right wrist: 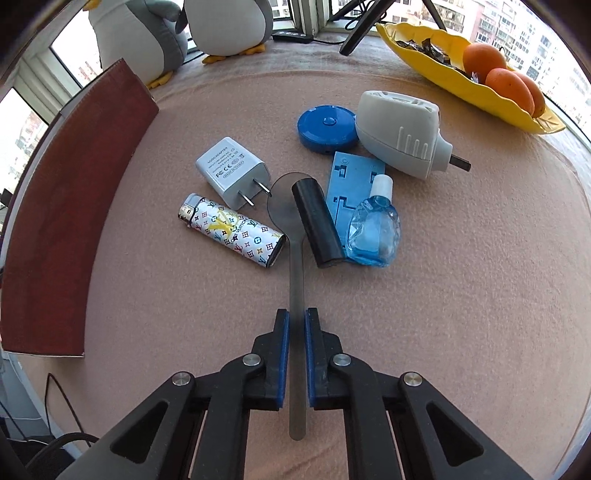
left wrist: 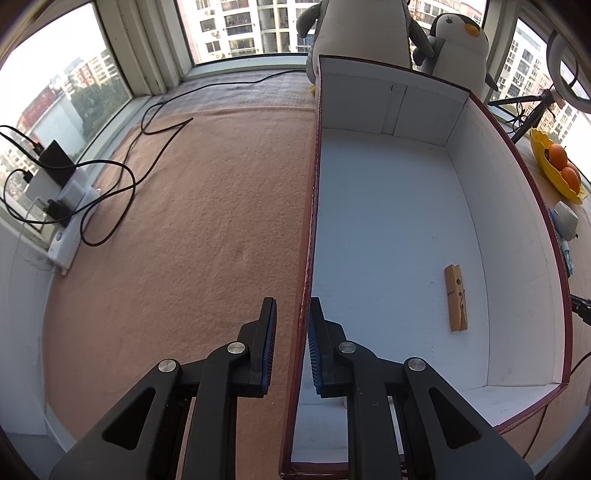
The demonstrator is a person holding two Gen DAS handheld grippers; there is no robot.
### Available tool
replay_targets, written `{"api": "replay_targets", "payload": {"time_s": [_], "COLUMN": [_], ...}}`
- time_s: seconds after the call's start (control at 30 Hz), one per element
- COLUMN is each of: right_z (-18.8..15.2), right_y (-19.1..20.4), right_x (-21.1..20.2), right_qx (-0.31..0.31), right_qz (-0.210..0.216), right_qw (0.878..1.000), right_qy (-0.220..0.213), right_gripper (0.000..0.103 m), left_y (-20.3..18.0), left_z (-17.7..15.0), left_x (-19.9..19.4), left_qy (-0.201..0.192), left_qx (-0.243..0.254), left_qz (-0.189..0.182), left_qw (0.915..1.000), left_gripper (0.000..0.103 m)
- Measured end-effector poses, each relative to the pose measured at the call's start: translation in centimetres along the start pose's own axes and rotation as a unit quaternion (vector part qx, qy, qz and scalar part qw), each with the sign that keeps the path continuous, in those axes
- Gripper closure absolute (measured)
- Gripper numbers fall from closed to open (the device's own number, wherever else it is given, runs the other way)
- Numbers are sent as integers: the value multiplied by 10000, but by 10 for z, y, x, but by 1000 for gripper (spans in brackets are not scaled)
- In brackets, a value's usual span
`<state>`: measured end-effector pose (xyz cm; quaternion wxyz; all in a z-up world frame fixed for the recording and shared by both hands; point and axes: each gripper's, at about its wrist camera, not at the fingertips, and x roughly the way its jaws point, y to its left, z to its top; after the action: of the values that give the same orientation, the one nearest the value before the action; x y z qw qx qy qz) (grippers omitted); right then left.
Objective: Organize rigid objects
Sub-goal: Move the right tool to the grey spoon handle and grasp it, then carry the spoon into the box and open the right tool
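A white-lined box with dark red outside [left wrist: 517, 236] holds a wooden clothespin [left wrist: 456, 297]; the box also shows in the right wrist view [right wrist: 66, 206]. My left gripper [left wrist: 291, 314] straddles the box's left wall, jaws slightly apart on either side. My right gripper [right wrist: 296, 323] has its jaws on both sides of a grey spoon handle [right wrist: 296, 273]. Past it lie a patterned lighter [right wrist: 232, 229], white charger [right wrist: 231, 171], black block [right wrist: 317, 221], blue plastic piece [right wrist: 351, 177], blue dropper bottle [right wrist: 375, 229], blue round case [right wrist: 327, 127] and grey plug-in device [right wrist: 400, 133].
Yellow dish with oranges [right wrist: 480, 74] at the far right. Penguin plush toys [right wrist: 229, 22] stand at the back by the windows. A power strip with chargers and cables [left wrist: 66, 206] lies at the left. Pink cloth [left wrist: 207, 206] covers the surface.
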<state>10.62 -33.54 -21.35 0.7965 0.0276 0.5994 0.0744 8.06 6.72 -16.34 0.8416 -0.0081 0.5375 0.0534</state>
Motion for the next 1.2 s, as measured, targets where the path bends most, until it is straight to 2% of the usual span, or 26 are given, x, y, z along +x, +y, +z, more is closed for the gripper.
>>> {"api": "replay_targets", "payload": {"time_s": [0.1, 0.2, 0.47, 0.57, 0.87, 0.93, 1.2], "right_z": [-5, -9, -18, -14, -1, 2, 14], "right_y": [-5, -14, -7, -1, 64, 81, 153], "right_x": [-9, -17, -34, -42, -91, -101, -116], "right_qx": [300, 770, 747, 742, 126, -33, -628], "right_qz": [226, 665, 229, 252, 431, 517, 881], "right_qw": [9991, 9943, 9953, 9944, 9906, 9889, 9825], "right_qy": [-180, -309, -572, -707, -1293, -1395, -1516], "right_gripper": [96, 96, 96, 96, 96, 96, 96], "left_y": [-1, -1, -2, -2, 1, 1, 1], "left_z": [1, 1, 1, 1, 1, 1, 0], "left_x": [-1, -3, -2, -3, -5, -4, -4], "left_qy": [-16, -33, -38, -64, -149, -159, -224], "left_qx": [28, 54, 65, 70, 52, 50, 64], "left_qz": [-10, -17, -83, -102, -194, -219, -308], "left_qw": [10000, 10000, 9999, 9999, 9997, 9996, 9993], "left_gripper": [88, 88, 88, 88, 88, 93, 96]}}
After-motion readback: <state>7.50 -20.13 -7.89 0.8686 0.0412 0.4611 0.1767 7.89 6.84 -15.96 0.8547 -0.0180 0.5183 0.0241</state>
